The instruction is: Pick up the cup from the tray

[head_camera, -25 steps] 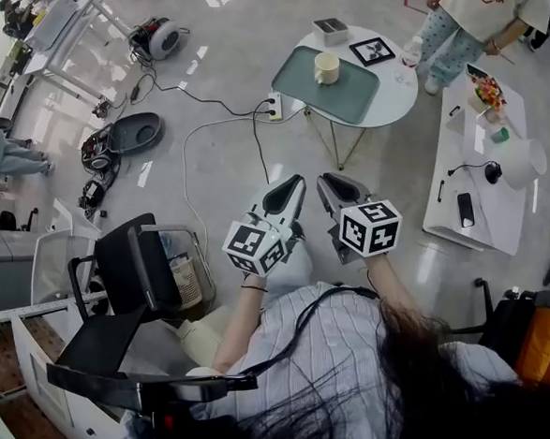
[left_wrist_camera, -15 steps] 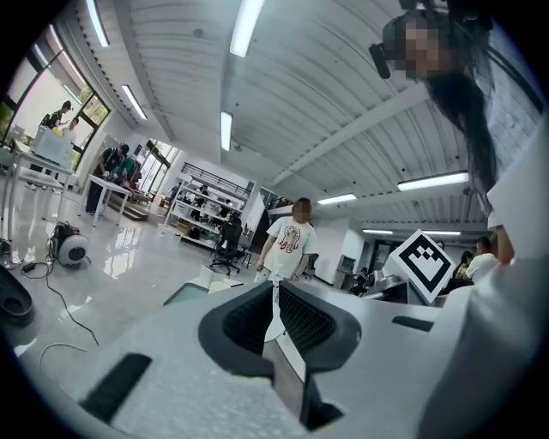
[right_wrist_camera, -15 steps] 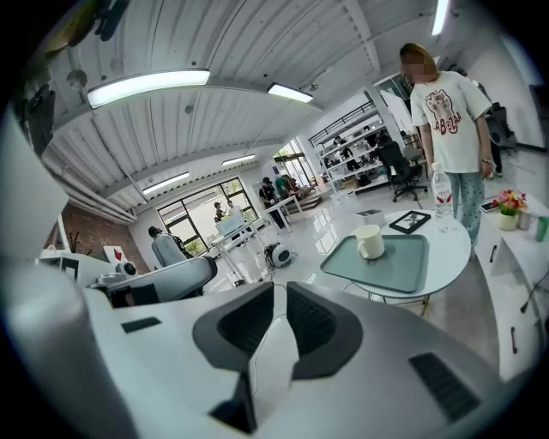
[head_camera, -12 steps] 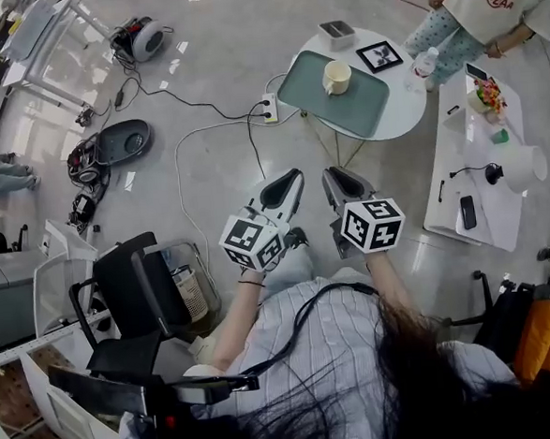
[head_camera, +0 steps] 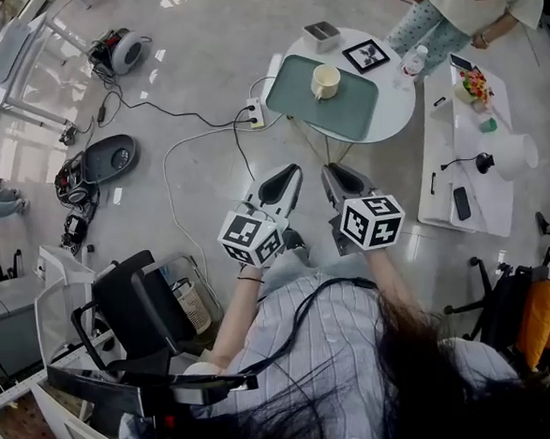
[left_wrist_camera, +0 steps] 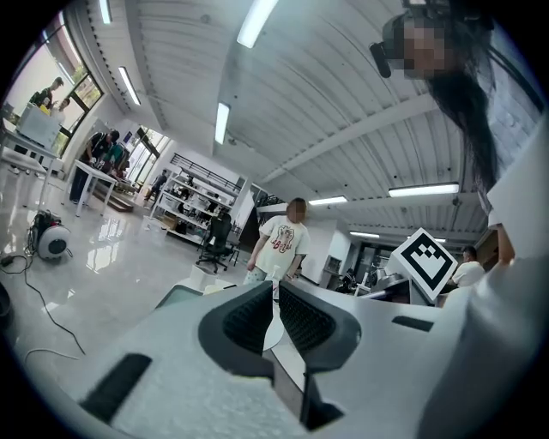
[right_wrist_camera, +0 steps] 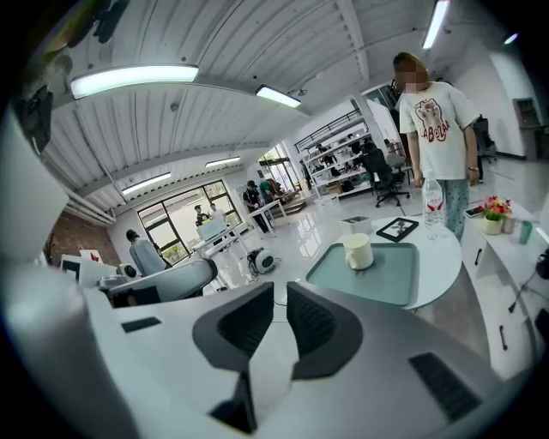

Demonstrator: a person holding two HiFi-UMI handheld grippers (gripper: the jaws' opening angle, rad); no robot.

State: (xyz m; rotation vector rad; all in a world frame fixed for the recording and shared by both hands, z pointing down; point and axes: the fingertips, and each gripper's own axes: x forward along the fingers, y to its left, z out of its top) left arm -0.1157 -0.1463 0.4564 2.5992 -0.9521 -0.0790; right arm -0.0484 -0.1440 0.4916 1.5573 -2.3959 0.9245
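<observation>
A cream cup (head_camera: 325,81) stands on a green tray (head_camera: 354,113) on a round white table (head_camera: 397,107), far ahead of both grippers. My left gripper (head_camera: 290,171) and right gripper (head_camera: 332,172) are held side by side above the floor, well short of the table. Both are shut with nothing between the jaws. In the right gripper view the cup (right_wrist_camera: 357,251) and tray (right_wrist_camera: 386,279) lie ahead, beyond the right gripper (right_wrist_camera: 280,302). The left gripper (left_wrist_camera: 274,296) points toward the table edge and a standing person.
On the table are a framed picture (head_camera: 365,56), a small box (head_camera: 321,35) and a water bottle (head_camera: 412,61). A person (head_camera: 471,3) stands behind it. A white side table (head_camera: 473,162) is at right. A power strip with cables (head_camera: 257,118) lies on the floor, a black chair (head_camera: 136,308) at left.
Both grippers have edged a little forward toward the table, still shut. The cup and tray have not moved on the table.
</observation>
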